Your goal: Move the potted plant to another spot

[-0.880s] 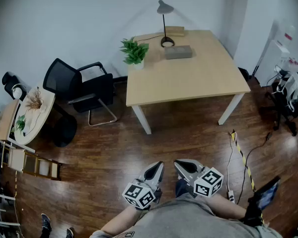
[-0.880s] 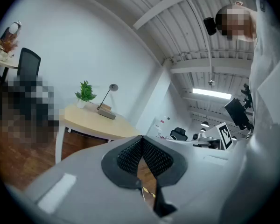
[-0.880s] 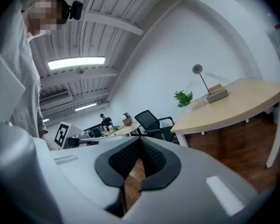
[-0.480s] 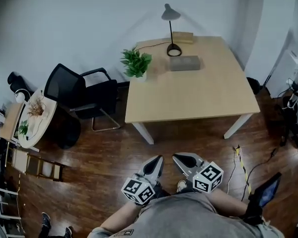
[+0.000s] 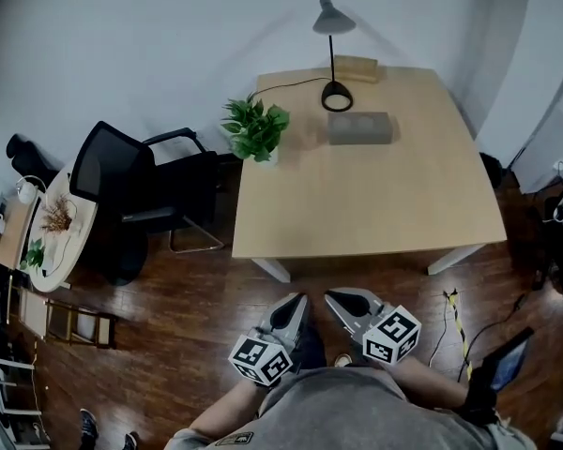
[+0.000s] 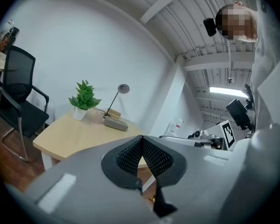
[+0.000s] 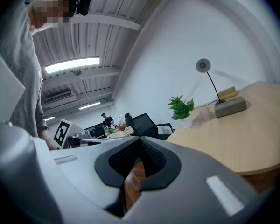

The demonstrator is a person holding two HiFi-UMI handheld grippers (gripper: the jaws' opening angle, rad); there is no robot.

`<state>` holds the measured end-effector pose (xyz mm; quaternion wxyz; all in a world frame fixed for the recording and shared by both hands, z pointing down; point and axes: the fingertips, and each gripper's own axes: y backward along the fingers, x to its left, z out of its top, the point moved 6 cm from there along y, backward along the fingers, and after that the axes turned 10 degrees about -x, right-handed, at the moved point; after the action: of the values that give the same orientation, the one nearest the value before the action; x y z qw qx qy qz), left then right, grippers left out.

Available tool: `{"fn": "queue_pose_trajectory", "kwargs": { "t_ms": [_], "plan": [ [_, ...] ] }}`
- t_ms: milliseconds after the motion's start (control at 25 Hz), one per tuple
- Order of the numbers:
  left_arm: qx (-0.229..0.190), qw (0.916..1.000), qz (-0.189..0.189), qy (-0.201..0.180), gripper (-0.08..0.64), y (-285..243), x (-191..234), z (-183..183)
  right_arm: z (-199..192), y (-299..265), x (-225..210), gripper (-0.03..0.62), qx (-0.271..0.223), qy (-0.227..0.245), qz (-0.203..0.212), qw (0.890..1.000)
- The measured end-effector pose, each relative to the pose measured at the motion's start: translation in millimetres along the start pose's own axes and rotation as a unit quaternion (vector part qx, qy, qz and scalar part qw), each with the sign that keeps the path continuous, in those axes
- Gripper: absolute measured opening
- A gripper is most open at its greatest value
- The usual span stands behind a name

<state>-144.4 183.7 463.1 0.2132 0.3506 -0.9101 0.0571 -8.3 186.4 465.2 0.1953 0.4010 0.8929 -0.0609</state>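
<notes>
A green potted plant (image 5: 256,129) in a small white pot stands at the far left corner of the light wooden table (image 5: 375,204). It also shows in the left gripper view, potted plant (image 6: 84,99), and in the right gripper view, potted plant (image 7: 181,109). My left gripper (image 5: 296,305) and right gripper (image 5: 338,300) hang side by side close to my body, well short of the table's near edge. Both are shut with nothing between the jaws.
A black desk lamp (image 5: 332,54), a grey box (image 5: 359,127) and a small wooden block (image 5: 355,67) sit at the table's back. A black office chair (image 5: 141,190) stands left of the table. A round side table (image 5: 49,228) is further left. Cables (image 5: 460,312) lie on the floor at right.
The table and plant have come closer in the head view as I step forward. Both grippers stay shut, held in the same pose in front of my body.
</notes>
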Motion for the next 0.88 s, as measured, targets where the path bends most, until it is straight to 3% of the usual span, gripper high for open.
{"fn": "queue_pose_trajectory", "kwargs": {
  "t_ms": [200, 560, 880],
  "plan": [
    [-0.002, 0.9998, -0.012, 0.015, 0.002, -49, 66, 12, 5, -57, -49, 0.005, 0.008, -0.002, -0.025, 1.000],
    [0.001, 0.9994, -0.031, 0.015, 0.002, -133, 177, 83, 50, -182, -118, 0.005, 0.004, 0.015, -0.058, 0.998],
    [0.012, 0.9992, -0.028, 0.025, 0.002, -179, 227, 87, 58, -231, -164, 0.005, 0.014, 0.010, -0.065, 0.998]
  ]
}}
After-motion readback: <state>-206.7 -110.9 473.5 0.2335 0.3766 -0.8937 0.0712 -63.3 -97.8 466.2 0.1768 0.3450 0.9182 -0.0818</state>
